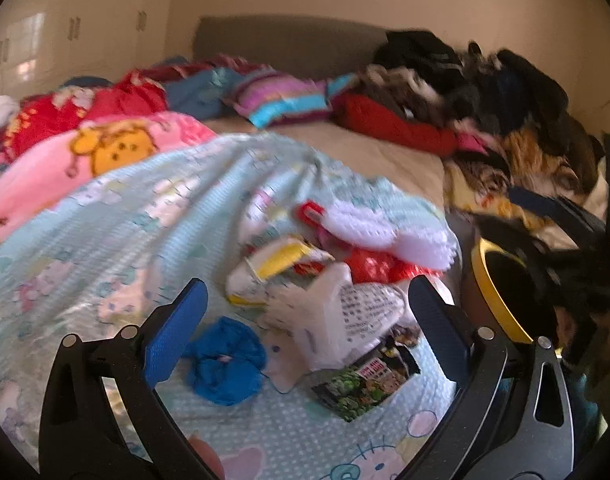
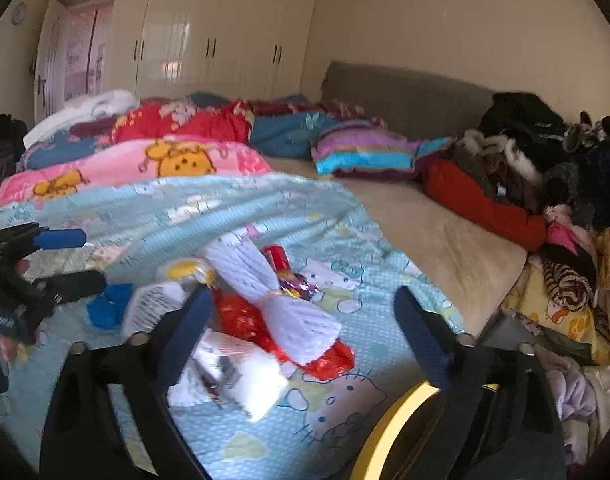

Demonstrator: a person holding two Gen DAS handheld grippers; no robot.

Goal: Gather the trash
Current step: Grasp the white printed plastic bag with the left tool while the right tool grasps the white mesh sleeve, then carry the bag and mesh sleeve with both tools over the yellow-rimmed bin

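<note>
Barely started: both the left gripper (image 1: 305,320) and right gripper (image 2: 301,328) have fingers wide open, empty, trash pile (image 1: 325,280) uncollected on bed (image 2: 445,240), bin (image 1: 501,288) beside.

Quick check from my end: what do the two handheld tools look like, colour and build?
Both match. The left tool has black arms that curve like tongs, with silver rivets at the joints and flat blue textured pads on the inner faces. The right tool has the same black frame and rivets; its pads look a darker navy blue. No cables or sleeves show.
</note>
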